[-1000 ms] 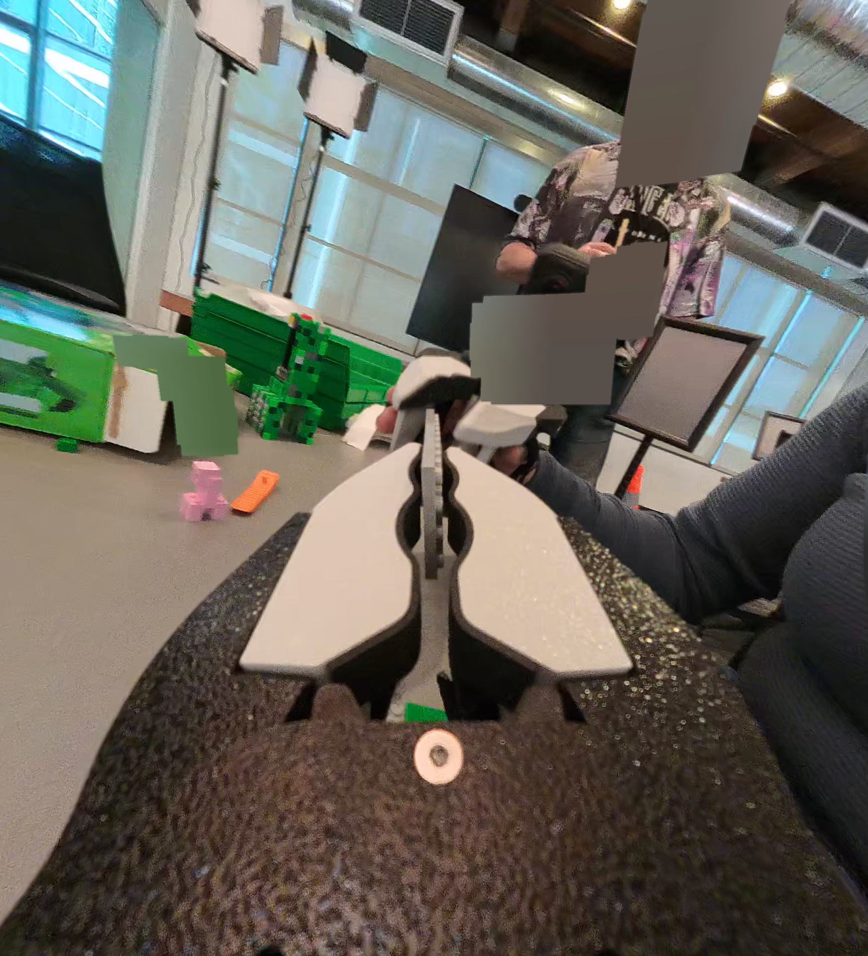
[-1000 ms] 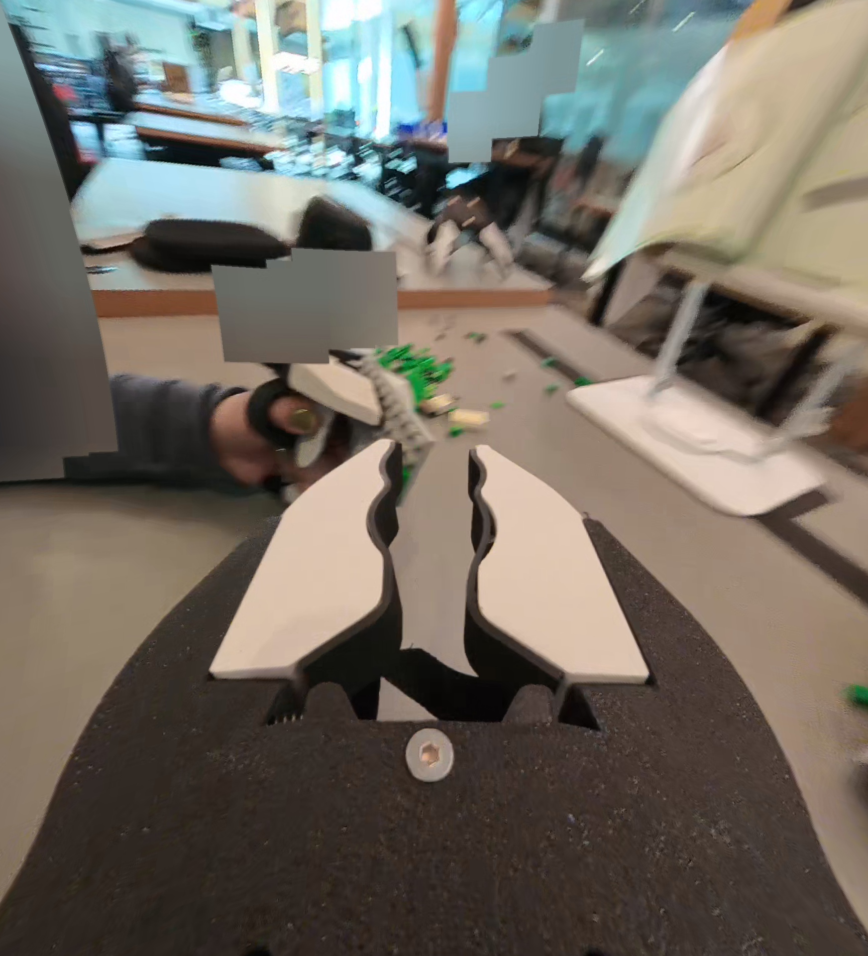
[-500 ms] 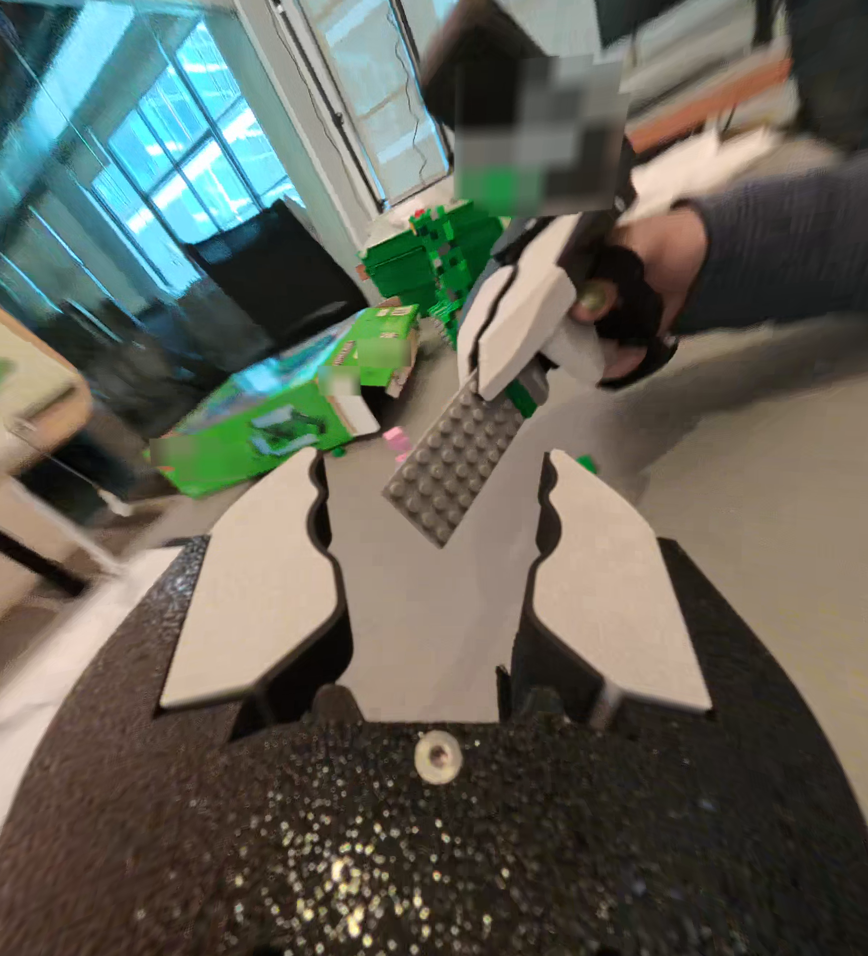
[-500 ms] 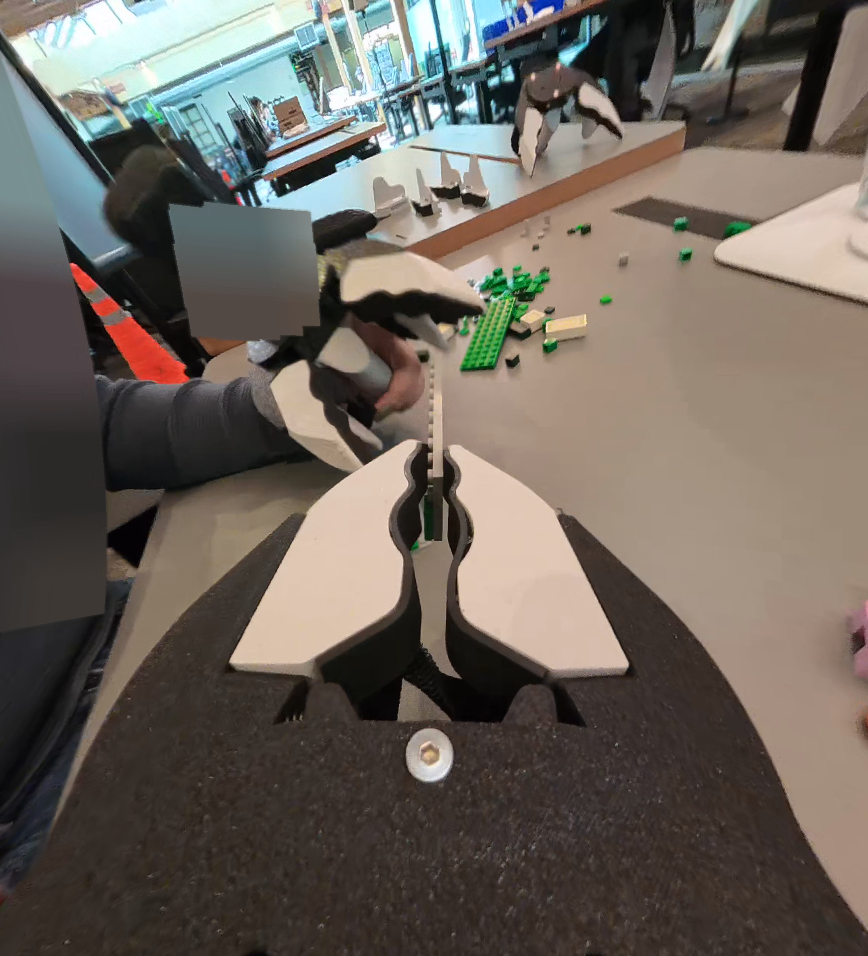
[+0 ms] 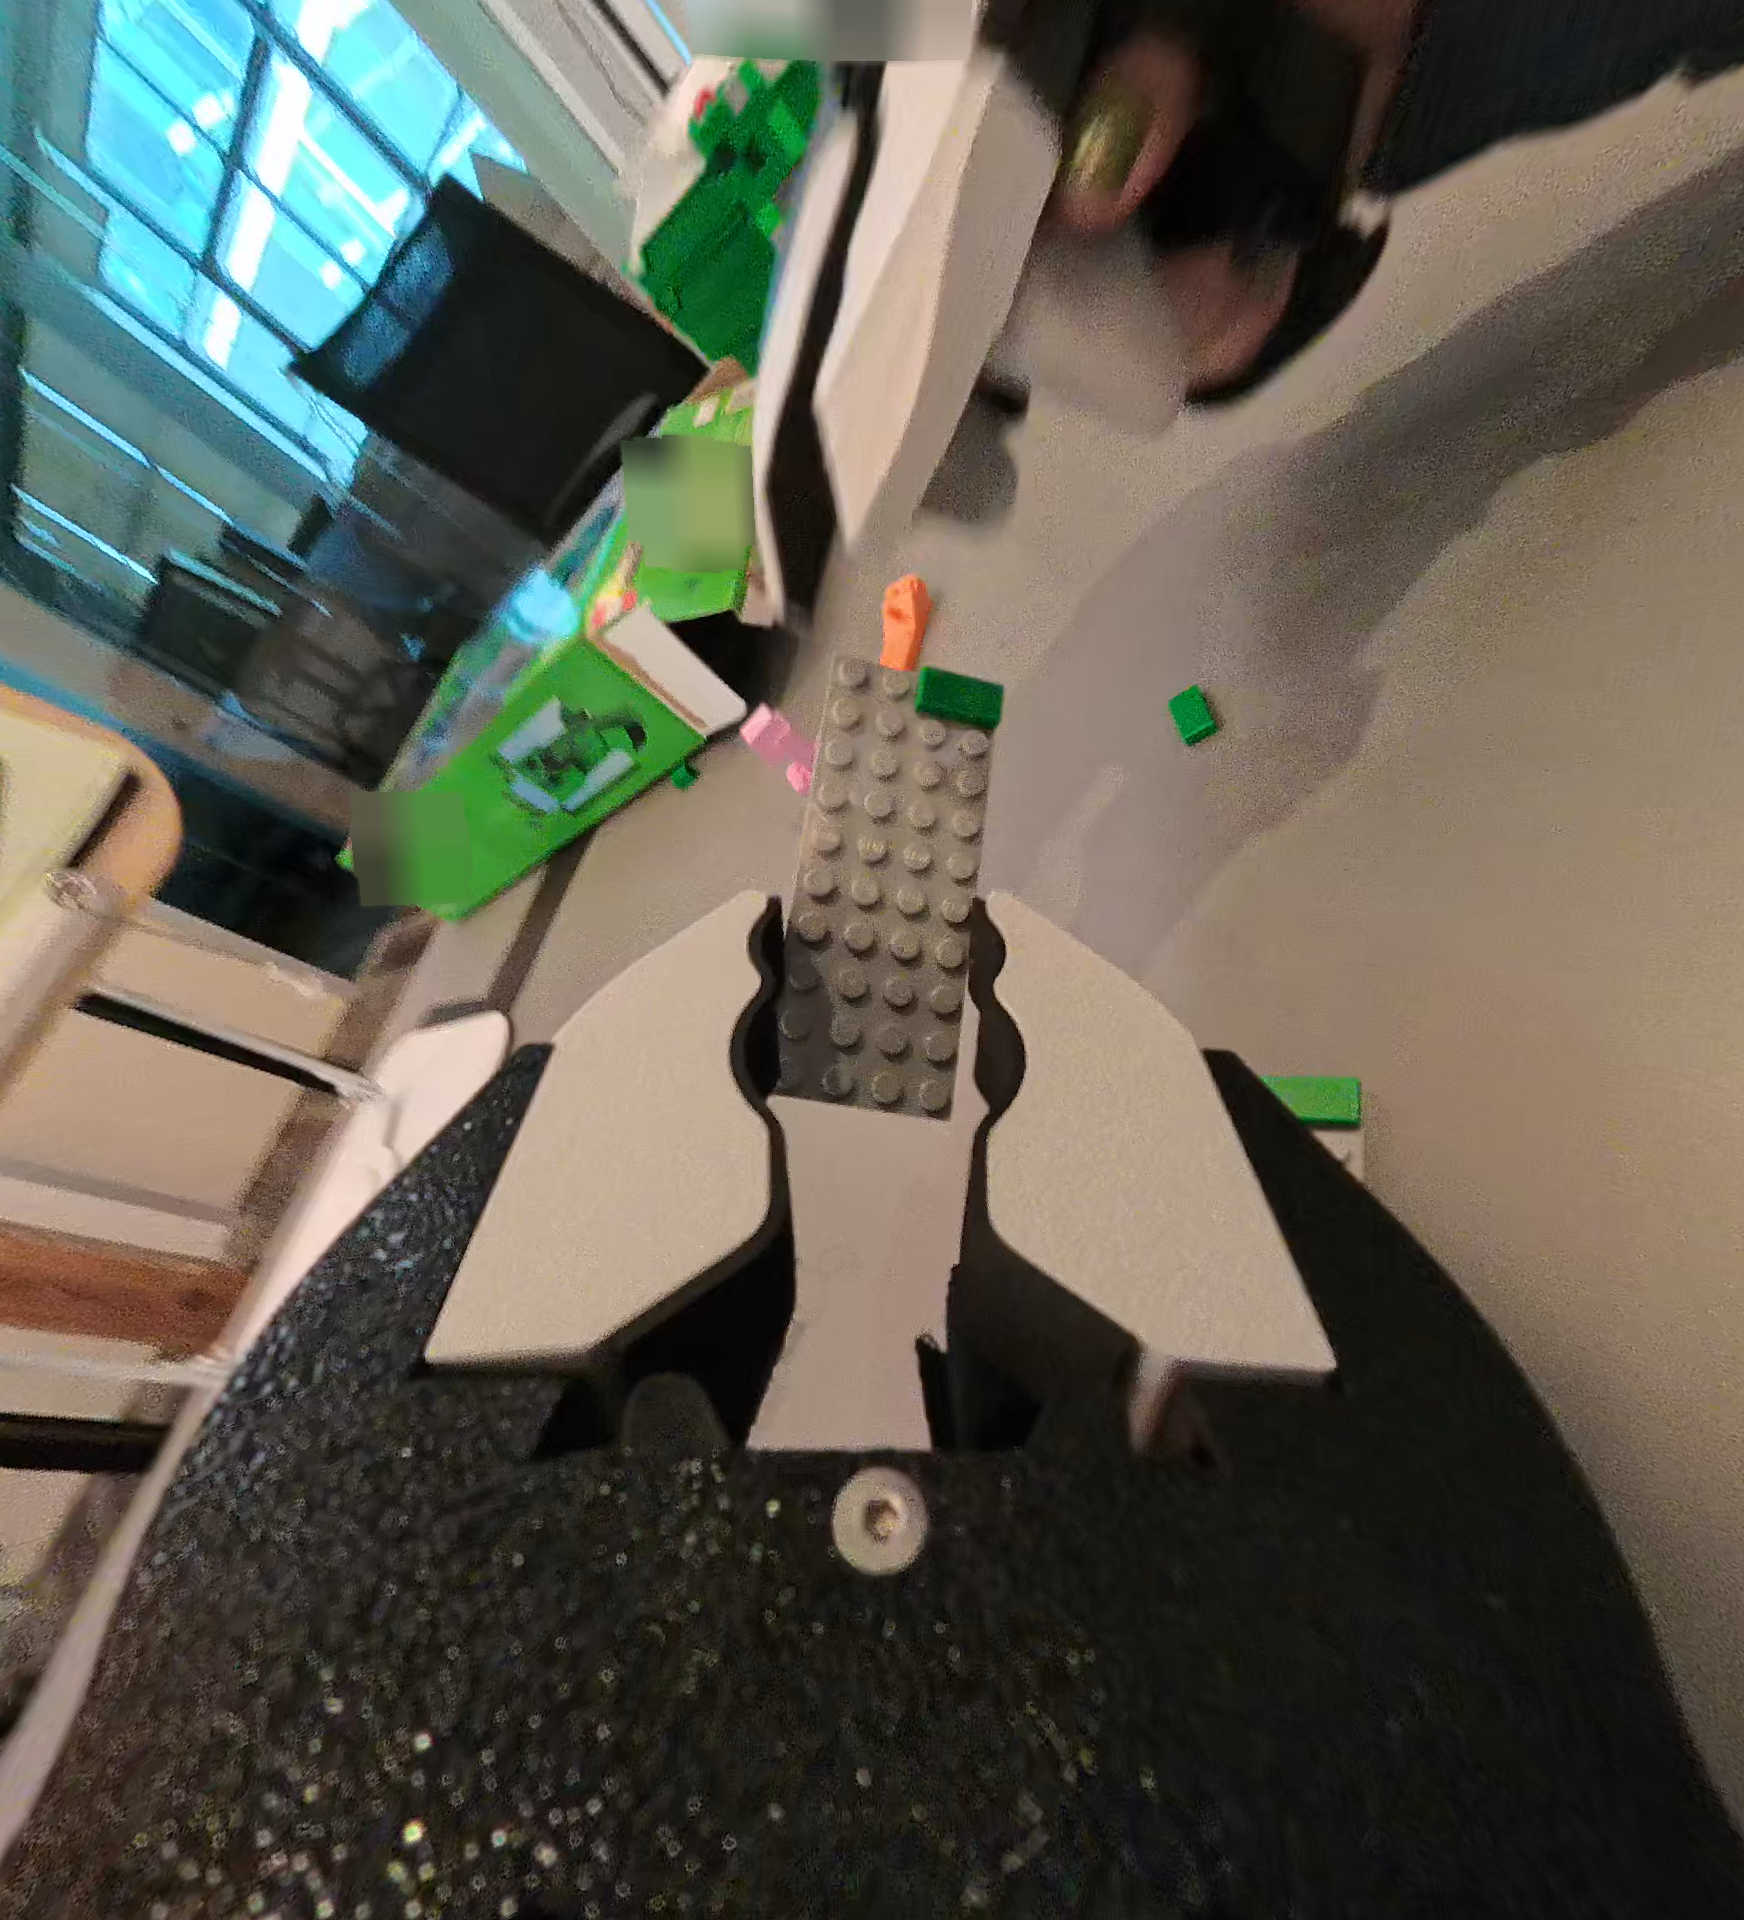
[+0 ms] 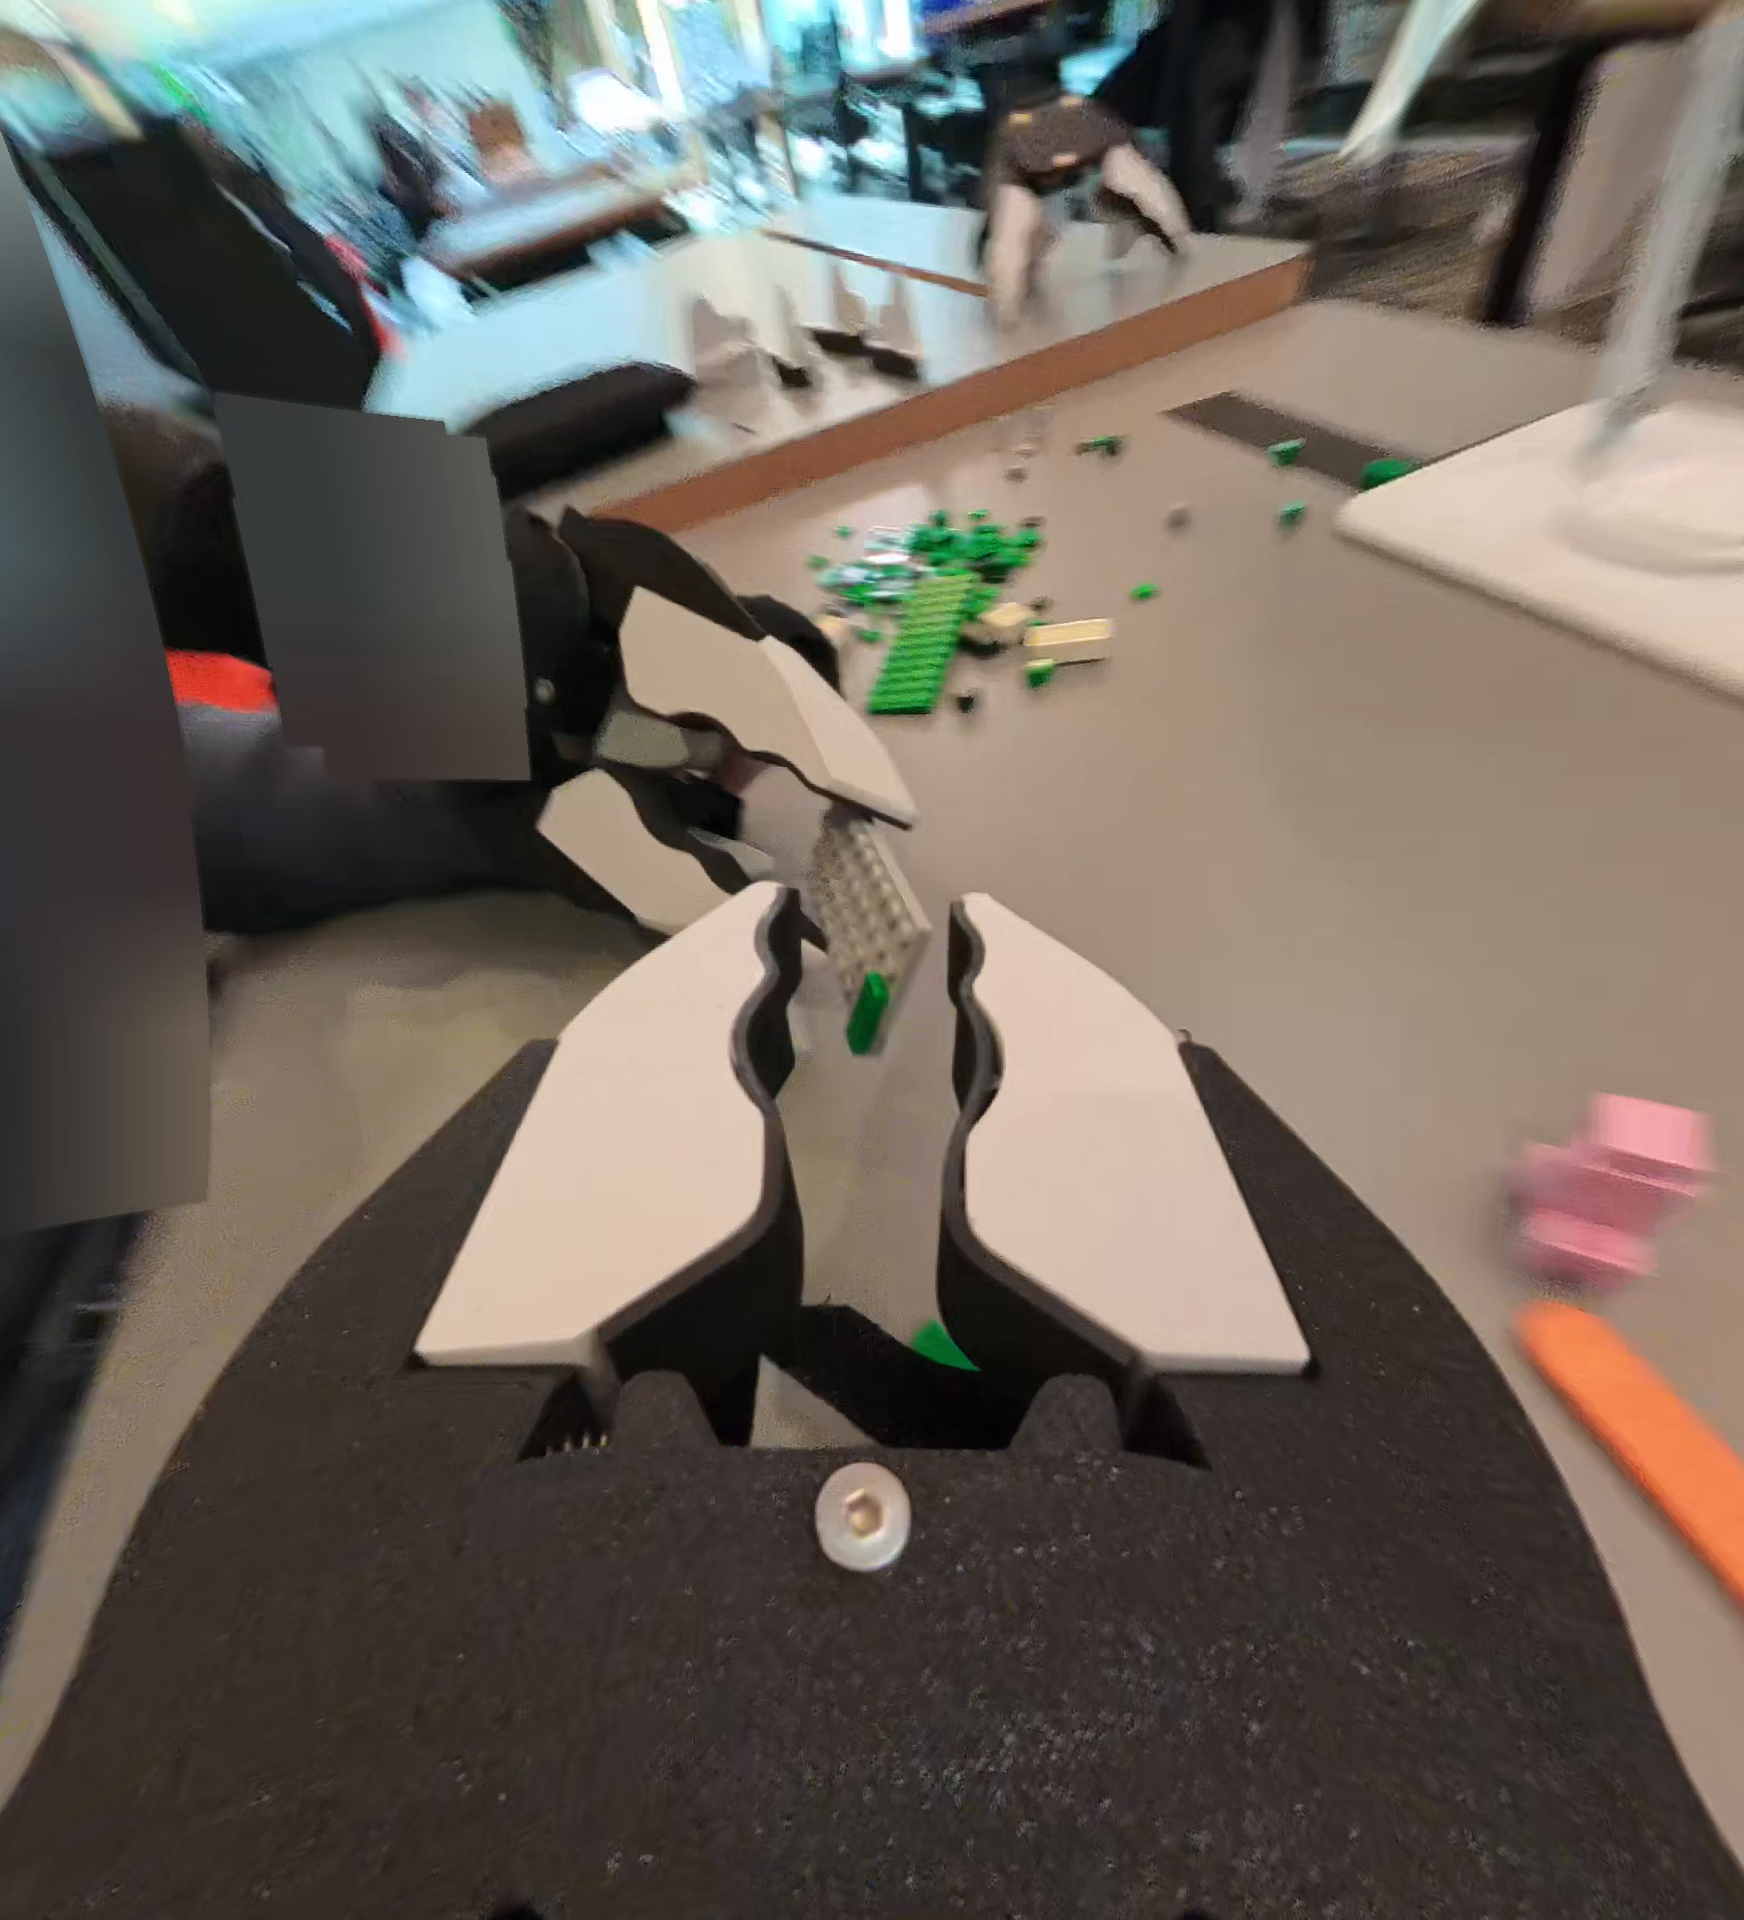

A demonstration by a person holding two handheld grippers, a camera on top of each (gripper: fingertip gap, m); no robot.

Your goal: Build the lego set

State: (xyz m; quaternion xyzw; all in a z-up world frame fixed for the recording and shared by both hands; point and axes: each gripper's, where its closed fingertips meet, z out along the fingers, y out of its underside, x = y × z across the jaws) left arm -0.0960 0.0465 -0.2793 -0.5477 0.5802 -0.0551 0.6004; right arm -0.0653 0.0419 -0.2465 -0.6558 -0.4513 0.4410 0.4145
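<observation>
A grey studded plate sits between my left gripper's fingers, which are shut on its two long edges. It points away, with a small green brick on its far end. In the right wrist view the same plate sticks out of the left gripper, with the green brick on its near end. My right gripper is open and empty, its fingertips either side of the plate's end without touching. It shows in the left wrist view above the plate.
A pink brick figure and an orange brick separator lie on the grey table to the right. A pile of green bricks and a green plate lie farther off. A green box, loose green bricks and a white stand base are nearby. Tip to tip, the grippers are about 5 cm apart.
Half a second ago the right gripper held the plate and the left was open. Now the left has shut on the plate's long edges and the right has let go and opened.
</observation>
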